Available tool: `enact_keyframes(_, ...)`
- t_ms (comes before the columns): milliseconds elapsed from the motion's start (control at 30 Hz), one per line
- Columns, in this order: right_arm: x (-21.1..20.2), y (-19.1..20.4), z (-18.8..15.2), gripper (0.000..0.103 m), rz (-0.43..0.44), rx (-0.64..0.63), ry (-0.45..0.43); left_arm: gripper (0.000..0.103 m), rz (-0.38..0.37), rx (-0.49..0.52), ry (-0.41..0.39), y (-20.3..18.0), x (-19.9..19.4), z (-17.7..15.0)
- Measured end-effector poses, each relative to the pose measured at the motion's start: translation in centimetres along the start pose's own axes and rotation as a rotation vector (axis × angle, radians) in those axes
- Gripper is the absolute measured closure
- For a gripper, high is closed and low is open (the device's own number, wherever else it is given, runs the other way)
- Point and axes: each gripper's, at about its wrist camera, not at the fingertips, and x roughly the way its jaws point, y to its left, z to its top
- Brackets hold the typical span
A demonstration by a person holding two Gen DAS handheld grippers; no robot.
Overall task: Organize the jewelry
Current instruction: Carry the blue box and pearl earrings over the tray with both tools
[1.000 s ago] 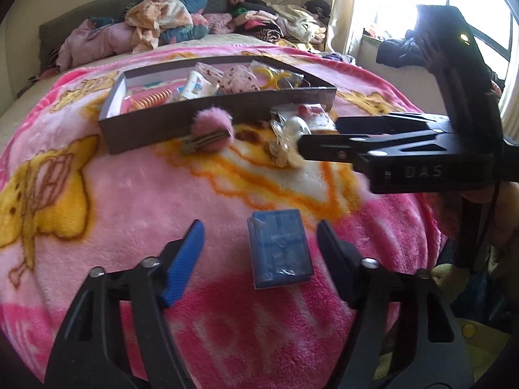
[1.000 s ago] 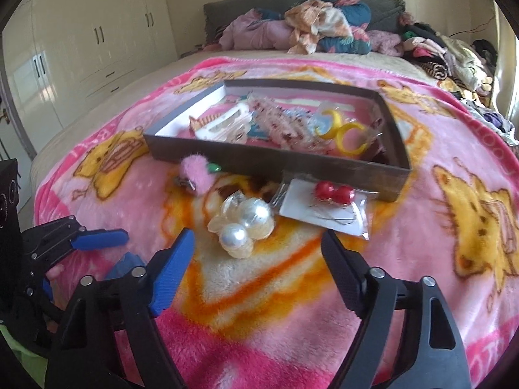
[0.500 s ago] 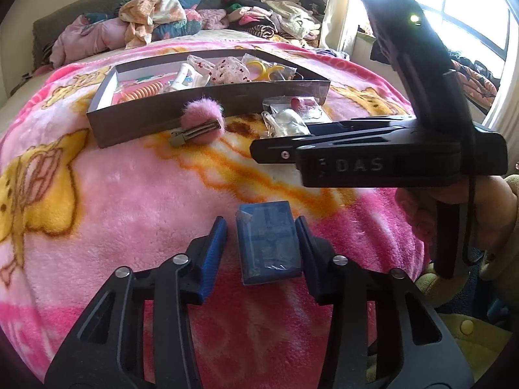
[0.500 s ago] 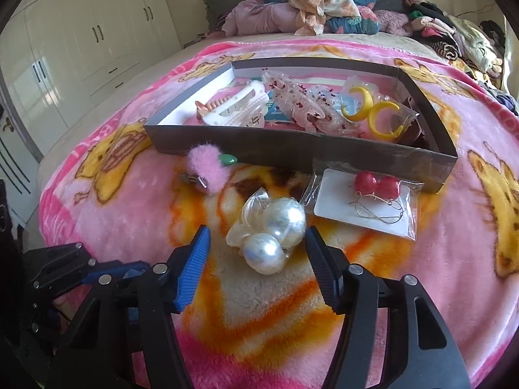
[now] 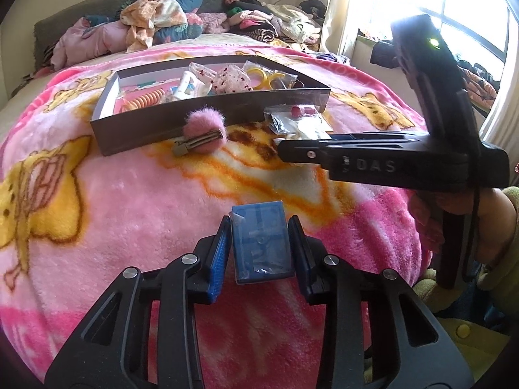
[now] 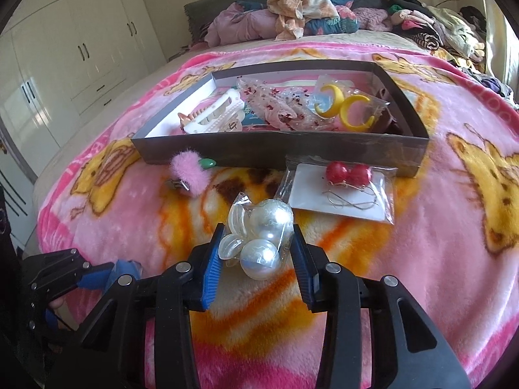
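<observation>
Since the earlier frame, the left tool [image 5: 259,243] has been clenched on the blue packet [image 5: 261,241], while the right tool [image 6: 258,249] is closing around the pearl bag [image 6: 259,236], readying both for the box [image 6: 259,154].

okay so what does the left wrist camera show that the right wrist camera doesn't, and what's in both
Left wrist only: the left gripper shut on the blue packet, and a bright window.

Right wrist only: the right gripper, jaws closing around the bagged pearl earrings, plus white wardrobes and a green clip.

Both: the dark tray of jewelry, the pink pom-pom hair clip, the bagged red earrings and the pink blanket.
</observation>
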Motion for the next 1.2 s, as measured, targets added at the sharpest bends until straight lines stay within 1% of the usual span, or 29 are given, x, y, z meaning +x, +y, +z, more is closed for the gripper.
enact_keyframes(233, -2.1, -1.1, -0.1, 0.065, -0.004, 0.031, -0.038, 0.076, 0.001, -0.006, -0.013, 0.0, -0.3, 0.5)
enact_keyframes(633, -4.5, -3.1, 0.0, 0.065, -0.057, 0.063, -0.093, 0.076, -0.010, -0.016, -0.050, -0.2, -0.2, 2.8)
enact_keyframes(1033, -5.8, -3.3, 1.5, 0.065, -0.080, 0.045, -0.142, 0.076, -0.001, -0.031, -0.097, 0.4, 0.1, 5.4)
enact_keyframes(1200, -5.8, -3.3, 2.1, 0.065, -0.084, 0.038, -0.151, 0.076, 0.021, -0.047, -0.117, 1.6, 0.2, 6.2)
